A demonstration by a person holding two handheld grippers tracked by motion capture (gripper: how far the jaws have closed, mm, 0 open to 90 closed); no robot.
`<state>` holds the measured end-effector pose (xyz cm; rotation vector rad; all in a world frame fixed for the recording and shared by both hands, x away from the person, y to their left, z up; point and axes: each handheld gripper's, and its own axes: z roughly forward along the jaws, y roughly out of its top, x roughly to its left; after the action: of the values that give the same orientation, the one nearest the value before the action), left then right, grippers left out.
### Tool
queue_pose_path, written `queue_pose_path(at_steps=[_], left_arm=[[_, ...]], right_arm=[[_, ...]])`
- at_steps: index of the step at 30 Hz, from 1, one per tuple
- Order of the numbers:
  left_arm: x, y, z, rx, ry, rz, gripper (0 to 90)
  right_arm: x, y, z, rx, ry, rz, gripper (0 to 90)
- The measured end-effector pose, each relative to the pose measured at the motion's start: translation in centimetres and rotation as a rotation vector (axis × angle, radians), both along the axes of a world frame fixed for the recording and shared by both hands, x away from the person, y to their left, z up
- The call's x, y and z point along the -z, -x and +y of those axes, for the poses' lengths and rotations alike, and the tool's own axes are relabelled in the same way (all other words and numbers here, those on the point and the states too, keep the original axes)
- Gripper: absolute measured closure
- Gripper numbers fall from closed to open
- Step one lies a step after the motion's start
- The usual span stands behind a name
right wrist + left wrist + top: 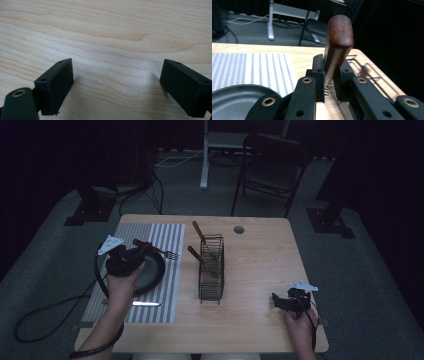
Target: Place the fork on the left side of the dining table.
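A fork (170, 254) with a dark red wooden handle (338, 42) is clamped between the jaws of my left gripper (141, 251), above the rim of a dark round plate (152, 275). In the left gripper view the jaws of my left gripper (329, 75) press on the handle, which rises toward the camera, and the tines (327, 90) point down behind them. My right gripper (276, 301) rests low at the table's right front, open. In the right gripper view bare wood lies between the pads of my right gripper (116, 87).
The plate (234, 100) lies on a striped placemat (167, 235), with a knife (145, 304) near the mat's front edge. A black wire rack (211, 280) at mid-table holds two wooden-handled utensils (200, 236). A chair (272, 167) stands beyond the table.
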<state>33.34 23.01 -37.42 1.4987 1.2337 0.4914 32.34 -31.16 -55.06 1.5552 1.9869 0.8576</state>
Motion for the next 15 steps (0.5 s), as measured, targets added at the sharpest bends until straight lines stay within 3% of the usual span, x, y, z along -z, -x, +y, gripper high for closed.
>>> queue_pose_path(at_steps=[10,15], left_arm=[[2.4,-2.9,2.3,-0.088,0.073,0.027,80.5],[3.6,-4.7,2.8,-0.115,0.072,0.055,80.5]], right_arm=[[0.0,0.0,0.0,0.0,0.001,0.001,11.5],[0.0,0.0,0.0,-0.001,0.002,0.0,11.4]])
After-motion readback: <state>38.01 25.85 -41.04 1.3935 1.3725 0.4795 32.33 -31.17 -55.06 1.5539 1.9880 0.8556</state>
